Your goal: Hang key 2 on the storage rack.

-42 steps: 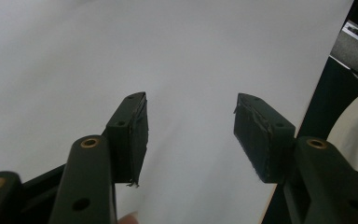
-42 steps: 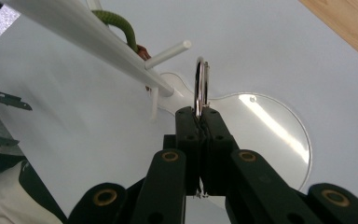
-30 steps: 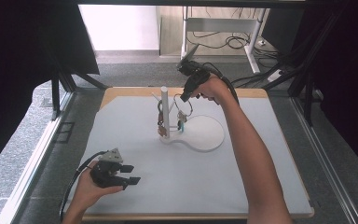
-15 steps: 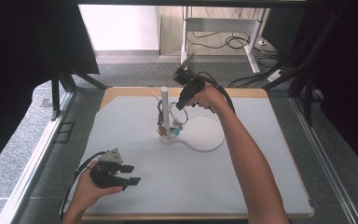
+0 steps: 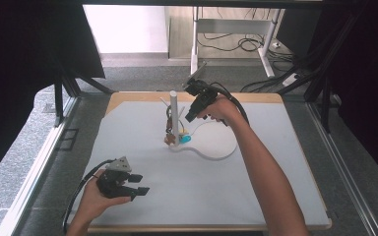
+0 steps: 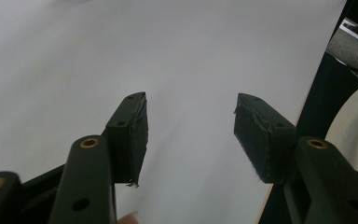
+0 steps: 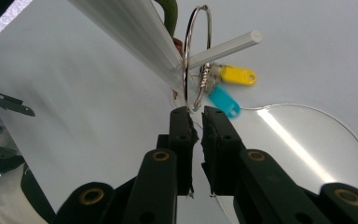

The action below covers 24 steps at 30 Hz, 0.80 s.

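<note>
At stand post (image 5: 173, 115): right gripper (image 7: 195, 114) now lowered from above, jaws clamped on key ring (image 7: 196, 56) hung on peg (image 7: 223, 45); lift-off judged next; left gripper (image 5: 137, 184) parked near table edge, jaws apart

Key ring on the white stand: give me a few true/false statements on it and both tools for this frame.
1. The right tool is shut on the metal key ring. True.
2. The left tool grips a yellow tag. False: it is open over the bare table sheet.
3. The ring hangs over a peg of the white stand. True.
4. A yellow tag and a blue tag hang from the ring. True.
5. The left tool touches the stand. False: it is apart, near the table's front edge.
</note>
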Tool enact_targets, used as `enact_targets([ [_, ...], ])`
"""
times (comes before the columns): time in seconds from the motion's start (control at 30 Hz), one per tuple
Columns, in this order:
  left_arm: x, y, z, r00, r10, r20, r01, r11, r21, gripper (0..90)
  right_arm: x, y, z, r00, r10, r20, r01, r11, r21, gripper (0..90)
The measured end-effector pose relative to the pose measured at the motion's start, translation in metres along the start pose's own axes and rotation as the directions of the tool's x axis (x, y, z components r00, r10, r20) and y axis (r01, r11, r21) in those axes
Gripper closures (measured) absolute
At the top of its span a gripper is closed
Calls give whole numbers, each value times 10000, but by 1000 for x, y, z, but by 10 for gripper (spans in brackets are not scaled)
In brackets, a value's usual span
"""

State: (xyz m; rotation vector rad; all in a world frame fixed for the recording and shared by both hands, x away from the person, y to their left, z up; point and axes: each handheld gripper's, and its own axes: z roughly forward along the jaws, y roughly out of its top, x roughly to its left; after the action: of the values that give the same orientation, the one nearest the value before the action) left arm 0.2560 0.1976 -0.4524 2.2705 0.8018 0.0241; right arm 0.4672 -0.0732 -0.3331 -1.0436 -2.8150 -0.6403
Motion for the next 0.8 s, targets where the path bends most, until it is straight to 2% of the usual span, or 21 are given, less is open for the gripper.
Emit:
enact_targets([
  [0.2, -1, 1, -1, 10000, 57, -45, -57, 10000, 58, 450, 5, -20, -12, 9998, -166, 123, 171, 9991, -392, 735],
  [0.33, -2, 1, 0, 10000, 48, -47, -48, 10000, 72, 449, 9, -41, -16, 9983, -282, 506, 311, 9979, -567, 673],
  [0.37, -2, 1, 0, 10000, 50, -62, -50, 10000, 78, 449, 10, -49, -17, 9983, -325, 486, 358, 9971, -678, 660],
  [0.4, -3, 1, 0, 9999, -145, -65, 145, 9999, -69, 449, 11, -54, -17, 9981, -384, 472, 418, 9965, -726, 647],
  [0.53, -2, 0, -3, 9999, 3, -111, -3, 10000, 1, 449, 14, -85, -17, 9969, -676, 393, 714, 9919, -1049, 620],
  [0.8, -3, 1, 0, 9998, -139, -113, 139, 9999, 17, 449, 15, -149, -15, 9975, -636, 318, 685, 9795, -1893, 573],
])
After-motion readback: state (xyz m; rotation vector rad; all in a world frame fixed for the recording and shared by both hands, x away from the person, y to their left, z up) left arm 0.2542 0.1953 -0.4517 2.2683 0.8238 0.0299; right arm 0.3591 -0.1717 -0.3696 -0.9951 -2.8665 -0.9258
